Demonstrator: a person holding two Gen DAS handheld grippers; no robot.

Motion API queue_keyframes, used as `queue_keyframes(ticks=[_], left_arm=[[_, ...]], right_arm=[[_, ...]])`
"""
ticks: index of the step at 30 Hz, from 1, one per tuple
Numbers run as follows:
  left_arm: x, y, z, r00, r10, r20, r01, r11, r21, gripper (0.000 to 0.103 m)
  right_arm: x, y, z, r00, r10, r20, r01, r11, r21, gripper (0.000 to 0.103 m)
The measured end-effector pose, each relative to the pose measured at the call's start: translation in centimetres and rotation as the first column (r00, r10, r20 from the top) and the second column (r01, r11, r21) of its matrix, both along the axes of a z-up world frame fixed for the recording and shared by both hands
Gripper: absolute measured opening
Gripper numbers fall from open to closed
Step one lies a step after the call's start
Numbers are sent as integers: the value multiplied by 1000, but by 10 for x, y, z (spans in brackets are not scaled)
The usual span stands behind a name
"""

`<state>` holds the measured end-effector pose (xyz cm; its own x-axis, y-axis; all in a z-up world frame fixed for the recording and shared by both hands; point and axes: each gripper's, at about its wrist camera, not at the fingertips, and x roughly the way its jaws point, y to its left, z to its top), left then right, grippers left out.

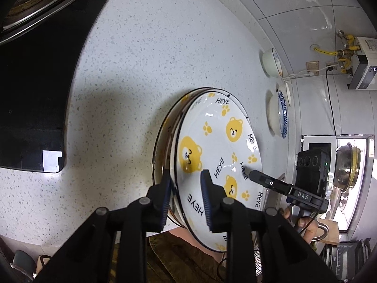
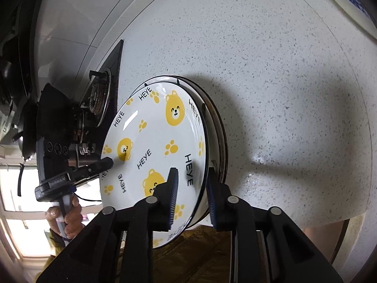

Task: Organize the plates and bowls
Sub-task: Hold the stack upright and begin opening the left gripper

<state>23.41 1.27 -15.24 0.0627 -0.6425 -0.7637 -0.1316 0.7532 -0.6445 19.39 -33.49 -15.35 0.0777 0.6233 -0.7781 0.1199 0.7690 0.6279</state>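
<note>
Near the front edge of the countertop [image 1: 141,59], a bear-print plate [image 1: 219,141] is seen lying on top of a stack of darker-rimmed plates [image 1: 162,136], slightly offset from them; its near rim appears to reach past that edge. The rim is straddled on one side by the left gripper [image 1: 186,188] and on the opposite side by the right gripper [image 2: 192,188]. Both sets of jaws are parted a little, and a gap is visible between pads and plate, so nothing is judged to be clamped. 2 bowls [image 1: 271,63] are left well apart, near the back edge by the tiled wall.

The step in hand is judged to be the release of the plate onto the stack. It is done well if the jaws are widened further before any withdrawal, so that the rim is not caught by a pad. Each gripper is best drawn straight back along its fingers, not lifted, and both together, so that the plate is not dragged sideways or tipped off the front edge.
</note>
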Motion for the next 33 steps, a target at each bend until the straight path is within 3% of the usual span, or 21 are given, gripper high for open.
queue_keyframes(ticks=[6,17,33], left_arm=[[3,4,1,1000,-12,-2,12,1000,-18,24],[2,-10,8,993,-104,62,100,993,60,24],[8,-1,-1,997,-43,-57,42,999,-10,24]], right_arm=[[3,-7,-7,999,-28,-44,31,998,52,26],[-4,-16,-5,999,-46,-19,47,996,73,28],[-4,-26,-6,997,-67,-32,70,989,129,28]])
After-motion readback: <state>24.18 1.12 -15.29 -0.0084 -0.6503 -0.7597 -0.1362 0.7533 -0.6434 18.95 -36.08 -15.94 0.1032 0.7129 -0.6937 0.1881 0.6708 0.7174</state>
